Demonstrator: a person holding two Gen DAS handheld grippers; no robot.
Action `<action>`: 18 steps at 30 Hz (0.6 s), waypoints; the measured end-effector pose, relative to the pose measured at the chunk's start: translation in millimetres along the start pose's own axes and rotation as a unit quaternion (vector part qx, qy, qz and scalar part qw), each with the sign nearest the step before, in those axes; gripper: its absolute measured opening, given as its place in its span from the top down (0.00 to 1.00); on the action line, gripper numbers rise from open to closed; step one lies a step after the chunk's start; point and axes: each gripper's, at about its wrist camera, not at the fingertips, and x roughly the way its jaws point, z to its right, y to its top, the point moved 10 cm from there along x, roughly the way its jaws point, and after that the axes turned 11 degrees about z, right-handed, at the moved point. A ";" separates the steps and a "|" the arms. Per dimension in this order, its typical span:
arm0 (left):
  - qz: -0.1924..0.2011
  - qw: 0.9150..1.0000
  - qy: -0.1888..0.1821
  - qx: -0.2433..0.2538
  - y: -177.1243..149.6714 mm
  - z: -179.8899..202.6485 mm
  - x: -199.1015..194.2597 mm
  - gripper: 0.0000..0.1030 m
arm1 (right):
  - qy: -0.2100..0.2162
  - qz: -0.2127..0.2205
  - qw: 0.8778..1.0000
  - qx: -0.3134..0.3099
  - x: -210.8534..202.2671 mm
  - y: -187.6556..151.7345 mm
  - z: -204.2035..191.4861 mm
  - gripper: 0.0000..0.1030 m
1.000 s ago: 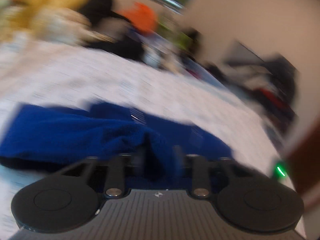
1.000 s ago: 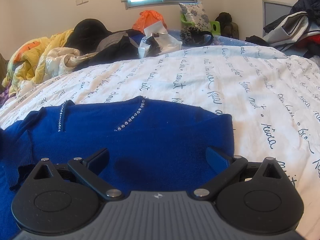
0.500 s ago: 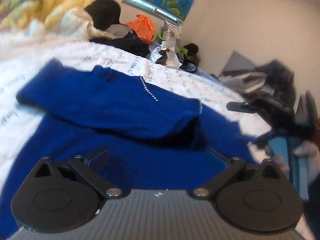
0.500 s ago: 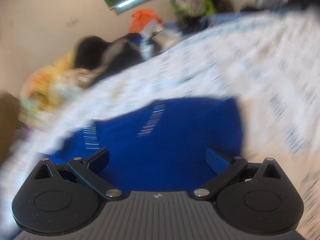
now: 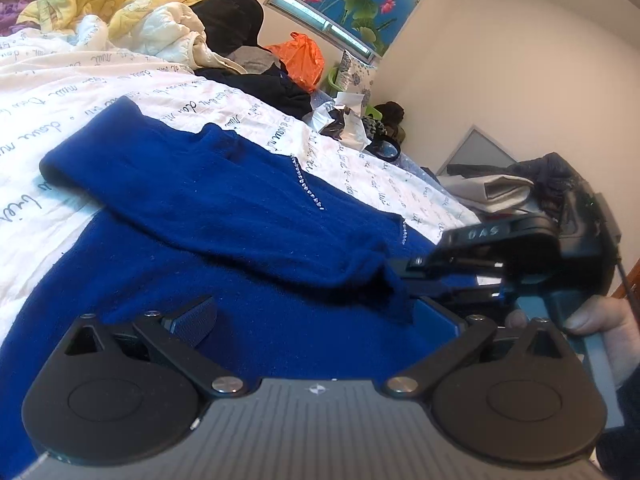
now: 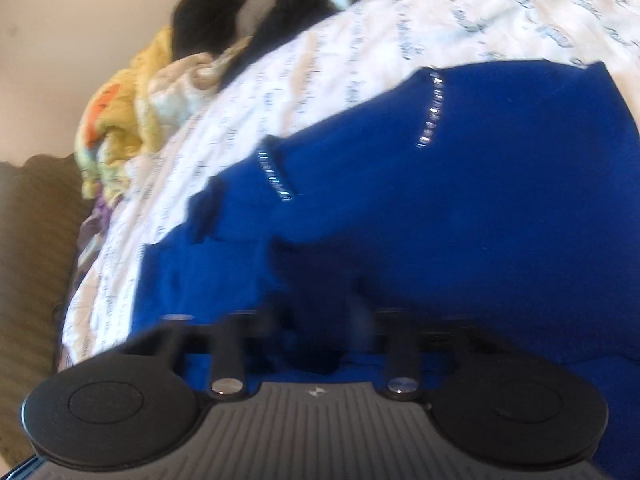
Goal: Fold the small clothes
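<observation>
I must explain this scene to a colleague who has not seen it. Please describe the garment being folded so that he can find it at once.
Look at the bed with the white sheet covered in handwriting print. On its near part lies the blue sweater, one sleeve folded across its body. It alone is deep blue with lines of small shiny stones near the neck; the other clothes are piled at the far end.

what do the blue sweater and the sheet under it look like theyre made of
Blue sweater: looks like a soft fuzzy knit, matte, with lint specks and a line of shiny beads or rhinestones at the neck. Sheet: thin woven fabric, probably cotton, white and matte with printed handwriting.
</observation>
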 end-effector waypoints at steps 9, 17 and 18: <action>0.002 1.000 -0.003 -0.006 -0.2 0.9 0.7 0.00 | 0.036 0.051 0.996 -0.056 -50.5 44.0 -13.3 0.94; 0.002 1.000 -0.007 -0.014 -0.3 0.1 0.3 0.00 | -0.131 0.096 0.962 -0.218 -97.6 96.6 43.5 0.86; 0.002 1.000 -0.007 -0.013 -0.5 0.4 0.0 0.00 | -0.141 0.076 0.967 -0.200 -88.1 89.3 62.5 0.74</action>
